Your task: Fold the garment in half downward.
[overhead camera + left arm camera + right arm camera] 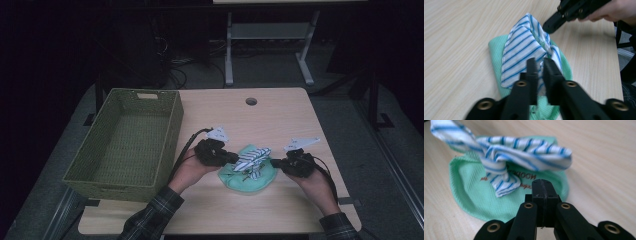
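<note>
Both grippers pinch the striped cloth (252, 159) above the green cloth (248, 177): left gripper (539, 65) closed on one end, right gripper (541, 185) clamped on the other. I judge uneven pulling could slip a thin fold free or drag the green cloth.

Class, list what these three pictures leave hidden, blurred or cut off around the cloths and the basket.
- Brown print on the green cloth: right gripper view, blurred and partly covered by the striped cloth.
- Basket floor, near part: high view, hidden behind its front wall.
- Green cloth's near edge: left gripper view, hidden by the left hand-held gripper.

Looked like a lab to me: bare wooden desk (280, 115) beyond my jaws, cable tangle (175, 65) on the floor, metal-framed tables (270, 30) behind.
</note>
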